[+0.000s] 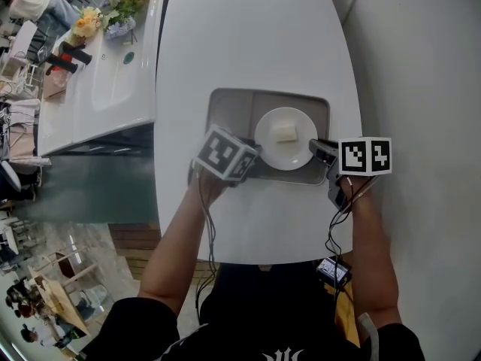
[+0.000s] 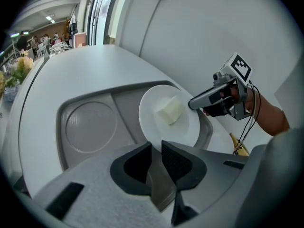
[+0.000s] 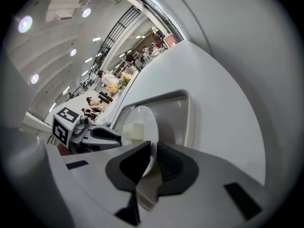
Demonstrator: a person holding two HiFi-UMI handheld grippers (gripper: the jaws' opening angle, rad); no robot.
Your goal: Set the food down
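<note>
A white plate carrying a pale cube of food sits over the right half of a grey tray on the white table. I cannot tell whether the plate rests on the tray. My left gripper is shut on the plate's left rim, and the plate runs into its jaws. My right gripper is shut on the opposite rim, with the plate's edge between its pads. Each gripper shows in the other's view, the right gripper and the left gripper.
The tray has a round recess in its left half. The table's near edge is close to my body. A second white table with flowers stands beyond a gap at the left. A pale wall runs along the right.
</note>
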